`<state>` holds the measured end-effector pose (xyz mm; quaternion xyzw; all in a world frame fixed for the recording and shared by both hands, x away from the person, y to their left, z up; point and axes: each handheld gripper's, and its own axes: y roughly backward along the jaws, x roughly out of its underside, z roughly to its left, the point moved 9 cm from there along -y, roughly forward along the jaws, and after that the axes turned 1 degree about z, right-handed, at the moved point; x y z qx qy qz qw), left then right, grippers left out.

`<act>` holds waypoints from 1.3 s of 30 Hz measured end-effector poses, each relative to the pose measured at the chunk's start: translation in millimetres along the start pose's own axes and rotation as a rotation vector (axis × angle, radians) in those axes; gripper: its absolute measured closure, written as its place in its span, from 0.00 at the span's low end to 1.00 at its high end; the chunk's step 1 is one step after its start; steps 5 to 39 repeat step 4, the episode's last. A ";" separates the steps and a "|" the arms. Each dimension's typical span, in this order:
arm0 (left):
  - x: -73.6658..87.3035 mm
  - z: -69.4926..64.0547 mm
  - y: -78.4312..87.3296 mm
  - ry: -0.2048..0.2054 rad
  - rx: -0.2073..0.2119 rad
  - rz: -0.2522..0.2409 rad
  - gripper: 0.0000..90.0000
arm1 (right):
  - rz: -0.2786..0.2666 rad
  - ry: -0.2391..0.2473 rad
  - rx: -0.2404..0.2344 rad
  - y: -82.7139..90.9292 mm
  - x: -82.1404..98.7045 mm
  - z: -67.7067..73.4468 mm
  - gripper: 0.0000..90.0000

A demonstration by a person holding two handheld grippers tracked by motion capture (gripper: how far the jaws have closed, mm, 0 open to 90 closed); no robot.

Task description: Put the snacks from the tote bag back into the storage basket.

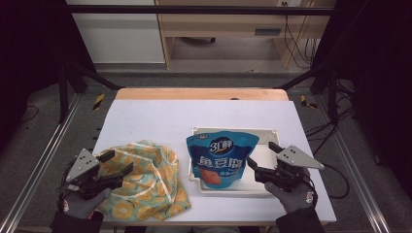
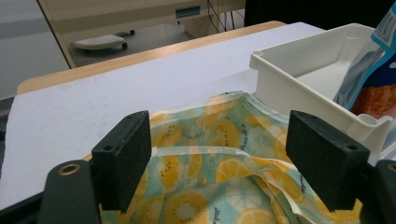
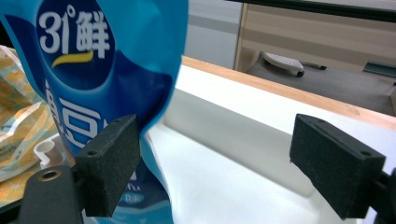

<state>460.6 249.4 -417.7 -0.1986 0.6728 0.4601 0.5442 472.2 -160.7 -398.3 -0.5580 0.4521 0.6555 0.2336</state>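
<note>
A blue snack pouch [image 1: 221, 158] with white lettering lies across the left part of a white tray [image 1: 262, 138], its lower end over the tray's front rim. A crumpled lemon-print cloth bag [image 1: 143, 179] lies left of the tray. My left gripper [image 1: 116, 164] is open at the bag's left edge; the bag [image 2: 219, 163] shows between the jaws. My right gripper [image 1: 262, 154] is open over the tray's right part, its left jaw next to the pouch [image 3: 98, 70]. The tray's bare floor [image 3: 233, 177] lies between the jaws.
A white mat [image 1: 160, 119] covers the table, with a strip of bare wood [image 1: 201, 93] at the far edge. Dark metal frame rails [image 1: 43, 155] run along both sides. Beyond the table stand wooden furniture [image 1: 233, 24] and cables on the floor.
</note>
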 end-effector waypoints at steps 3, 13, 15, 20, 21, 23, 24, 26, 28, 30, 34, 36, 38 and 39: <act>5.0 0.5 0.8 -0.016 -0.004 0.014 0.25 | 0.006 -0.006 0.006 1.0 5.6 -1.4 0.18; 6.4 1.0 0.8 -0.014 -0.007 0.017 0.25 | 0.011 -0.010 0.006 1.1 7.9 -1.4 0.18; 6.4 1.0 0.8 -0.014 -0.007 0.017 0.25 | 0.011 -0.010 0.006 1.1 7.9 -1.4 0.18; 6.4 1.0 0.8 -0.014 -0.007 0.017 0.25 | 0.011 -0.010 0.006 1.1 7.9 -1.4 0.18; 6.4 1.0 0.8 -0.014 -0.007 0.017 0.25 | 0.011 -0.010 0.006 1.1 7.9 -1.4 0.18; 6.4 1.0 0.8 -0.014 -0.007 0.017 0.25 | 0.011 -0.010 0.006 1.1 7.9 -1.4 0.18; 6.4 1.0 0.8 -0.014 -0.007 0.017 0.25 | 0.011 -0.010 0.006 1.1 7.9 -1.4 0.18; 6.4 1.0 0.8 -0.014 -0.007 0.017 0.25 | 0.011 -0.010 0.006 1.1 7.9 -1.4 0.18; 6.4 1.0 0.8 -0.014 -0.007 0.017 0.25 | 0.011 -0.010 0.006 1.1 7.9 -1.4 0.18; 6.4 1.0 0.8 -0.014 -0.007 0.017 0.25 | 0.011 -0.010 0.006 1.1 7.9 -1.4 0.18; 6.4 1.0 0.8 -0.014 -0.007 0.017 0.25 | 0.011 -0.010 0.006 1.1 7.9 -1.4 0.18; 6.4 1.0 0.8 -0.014 -0.007 0.017 0.25 | 0.011 -0.010 0.006 1.1 7.9 -1.4 0.18; 6.4 1.0 0.8 -0.014 -0.007 0.017 0.25 | 0.011 -0.010 0.006 1.1 7.9 -1.4 0.18; 6.4 1.0 0.8 -0.014 -0.007 0.017 0.25 | 0.011 -0.010 0.006 1.1 7.9 -1.4 0.18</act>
